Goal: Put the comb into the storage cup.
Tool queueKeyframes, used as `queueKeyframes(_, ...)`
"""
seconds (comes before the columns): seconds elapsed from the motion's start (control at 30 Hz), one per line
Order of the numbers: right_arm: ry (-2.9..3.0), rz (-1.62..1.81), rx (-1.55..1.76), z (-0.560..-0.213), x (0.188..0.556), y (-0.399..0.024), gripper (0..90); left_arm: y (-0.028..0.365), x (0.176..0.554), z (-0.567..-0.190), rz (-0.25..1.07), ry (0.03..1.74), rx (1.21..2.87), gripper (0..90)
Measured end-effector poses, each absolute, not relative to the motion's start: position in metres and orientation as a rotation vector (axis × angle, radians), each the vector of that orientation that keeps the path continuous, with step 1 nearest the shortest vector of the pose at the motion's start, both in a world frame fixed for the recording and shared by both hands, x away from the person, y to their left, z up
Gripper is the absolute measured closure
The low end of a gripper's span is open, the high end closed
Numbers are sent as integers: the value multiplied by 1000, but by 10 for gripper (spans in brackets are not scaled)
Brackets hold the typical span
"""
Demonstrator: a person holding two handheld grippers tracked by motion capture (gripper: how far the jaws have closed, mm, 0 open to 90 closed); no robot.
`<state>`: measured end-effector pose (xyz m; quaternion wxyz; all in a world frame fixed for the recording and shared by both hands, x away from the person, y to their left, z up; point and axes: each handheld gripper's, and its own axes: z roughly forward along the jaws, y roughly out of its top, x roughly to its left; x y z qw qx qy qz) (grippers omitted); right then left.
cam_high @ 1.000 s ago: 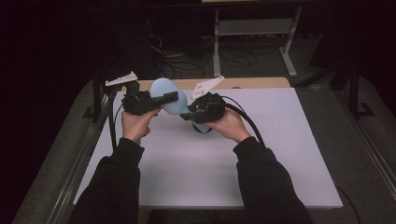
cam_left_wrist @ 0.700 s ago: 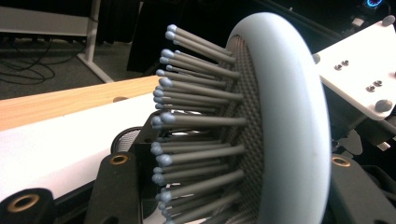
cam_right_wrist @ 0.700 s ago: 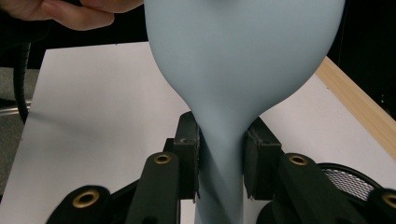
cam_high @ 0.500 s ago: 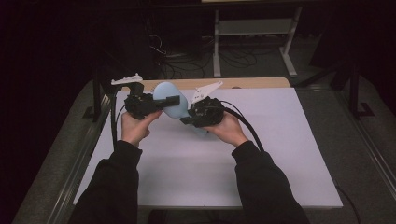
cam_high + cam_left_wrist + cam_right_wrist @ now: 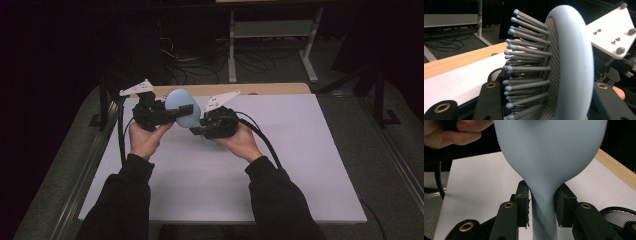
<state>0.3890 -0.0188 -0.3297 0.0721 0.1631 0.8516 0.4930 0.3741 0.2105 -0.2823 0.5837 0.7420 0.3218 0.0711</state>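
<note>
One pale blue hairbrush [image 5: 181, 109], two black tools, left [image 5: 186, 108] and right [image 5: 196, 131], and one white mat [image 5: 300, 165].

The person wears dark long sleeves [image 5: 125, 200] that reach to the wrists. Each hand carries a black, blocky two-jaw tool: the left gripper [image 5: 186, 110] and the right gripper [image 5: 196, 131]. Each is topped by a pale three-cornered plate [image 5: 137, 88] with small screws and dark knobs at its corners. A thick black cable [image 5: 262, 140] trails from each. The jaws are matte black bars with brass-ringed holes.
</note>
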Motion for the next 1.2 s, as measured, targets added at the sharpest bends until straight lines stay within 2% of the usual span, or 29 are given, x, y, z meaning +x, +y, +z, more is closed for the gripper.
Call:
queueKeyframes(0.17,2539,1519,514,-332,387,-24,646,203,374,-278,181,736,1775,512)
queueKeyframes(0.27,2539,1539,526,-332,388,-27,590,198,375,-277,194,722,1814,513)
queueKeyframes(0.47,2551,1584,575,-331,391,-40,441,194,377,-274,188,711,1819,515)
queueKeyframes(0.77,2538,1586,673,-327,393,-64,147,194,380,-267,197,707,1799,515)
queueKeyframes(0.93,2553,1510,697,-328,392,-71,33,196,382,-266,208,712,1791,515)
queueKeyframes(1.2,2543,1509,720,-333,392,-88,0,202,384,-265,221,715,1790,515)
